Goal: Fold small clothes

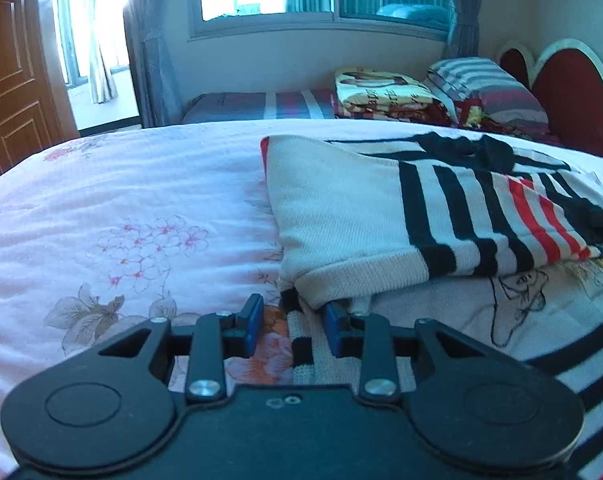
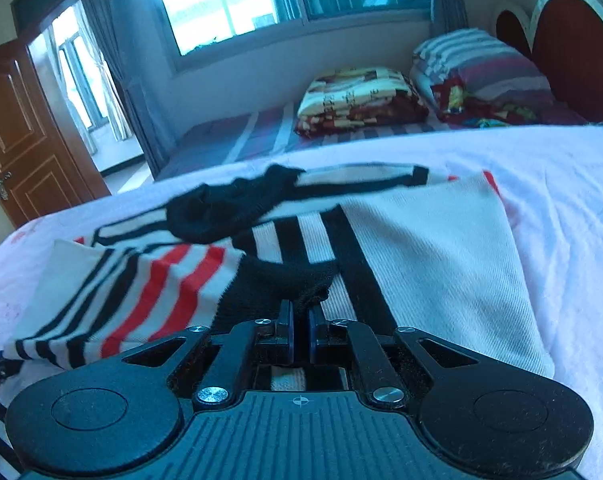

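A small knit sweater, white with black and red stripes, lies folded over on the pink floral bedcover. My left gripper sits low at the sweater's near left corner. Its blue pads stand apart, with the striped hem against the right pad and bedcover showing beside the left one. In the right wrist view the same sweater spreads ahead, its red-striped sleeve to the left. My right gripper is shut on a black knit edge of the sweater.
The bedcover stretches left and right of the sweater. Behind lie a folded patterned blanket, striped pillows and a red heart-shaped headboard. A wooden door stands open at the far left under bright windows.
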The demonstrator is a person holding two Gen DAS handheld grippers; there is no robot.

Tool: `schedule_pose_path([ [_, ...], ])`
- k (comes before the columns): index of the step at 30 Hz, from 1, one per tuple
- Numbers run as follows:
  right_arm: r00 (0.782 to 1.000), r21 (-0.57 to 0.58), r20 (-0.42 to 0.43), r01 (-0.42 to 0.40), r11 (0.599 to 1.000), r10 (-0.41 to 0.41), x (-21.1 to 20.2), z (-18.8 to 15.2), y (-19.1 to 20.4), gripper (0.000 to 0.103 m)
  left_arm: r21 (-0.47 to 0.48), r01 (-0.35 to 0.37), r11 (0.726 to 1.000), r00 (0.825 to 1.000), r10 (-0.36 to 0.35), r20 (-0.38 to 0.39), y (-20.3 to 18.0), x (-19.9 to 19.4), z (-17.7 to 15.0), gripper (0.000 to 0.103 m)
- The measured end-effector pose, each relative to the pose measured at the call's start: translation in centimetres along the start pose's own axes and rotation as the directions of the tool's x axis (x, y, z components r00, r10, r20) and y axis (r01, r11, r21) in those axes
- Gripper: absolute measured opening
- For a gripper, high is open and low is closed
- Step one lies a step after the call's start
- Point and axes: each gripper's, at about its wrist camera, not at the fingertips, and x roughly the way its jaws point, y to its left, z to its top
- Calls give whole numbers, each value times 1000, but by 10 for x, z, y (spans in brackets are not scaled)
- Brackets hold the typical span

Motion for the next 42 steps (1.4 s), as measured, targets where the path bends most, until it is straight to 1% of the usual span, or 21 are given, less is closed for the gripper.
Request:
schedule_pose_path([
  [2,1000,14,11,14,1000,-14,-8,3,-2,7,-2,31,1000,1000,-31,0,5,-13,0,31],
  [5,997,27,74,9,1000,-11,-29,6,-3,6,-35,78,996,992,-74,103,11,-44,6,31],
  [6,997,14,74,-3,1000,2,-31,7,0,6,-33,90,995,989,-85,119,9,-46,11,35],
  [8,998,-34,62,-5,999,8,-26,8,9,6,-14,113,994,988,-110,109,-1,-36,20,36],
  [11,999,-75,-25,19,997,-21,-4,3,13,6,-35,148,988,989,-148,23,-13,3,20,36],
  [12,999,-79,-31,17,997,-19,-2,3,11,6,-22,154,988,988,-154,9,-16,11,18,36],
  [14,1000,-68,9,13,998,-12,-9,9,11,6,24,137,990,990,-138,16,-22,8,26,36],
  [16,997,-63,64,-28,998,32,-14,18,16,6,-2,170,985,983,-169,72,-18,4,37,37],
  [20,993,-83,35,-108,991,111,13,34,43,6,5,162,987,984,-162,71,-19,33,69,37],
  [23,989,-127,-6,-149,981,149,41,38,68,6,10,174,985,984,-174,23,-25,63,85,37],
  [25,991,-154,-36,-134,979,130,59,34,78,6,29,170,985,985,-170,2,-27,81,88,38],
  [27,999,-157,-28,-49,986,45,72,30,74,6,39,152,988,988,-152,-5,-24,95,86,41],
  [29,998,-101,-24,-66,993,64,72,30,64,6,-24,160,987,987,-159,7,-10,98,86,40],
  [30,998,-101,-21,-68,992,67,70,30,63,6,-70,155,985,988,-154,16,-2,95,89,35],
  [31,998,-104,-7,-70,992,69,67,31,63,6,-93,149,984,989,-146,36,5,91,93,36],
  [33,995,-103,9,-103,989,104,66,33,66,6,-102,147,984,988,-142,61,12,90,100,38],
  [35,990,-122,9,-138,983,140,68,36,74,6,-98,156,983,987,-152,46,14,101,108,38],
  [37,987,-155,-23,-159,975,157,77,36,83,6,-75,130,989,991,-130,10,13,116,112,39],
  [38,990,-175,-47,-136,975,130,85,34,87,6,-75,118,990,993,-120,-11,14,125,111,39],
  [41,994,-198,-32,-111,974,107,87,33,90,6,-77,119,990,993,-119,1,19,127,108,40],
  [42,996,-196,-16,-92,976,90,81,34,92,6,-75,103,992,995,-103,-1,18,121,109,37],
])
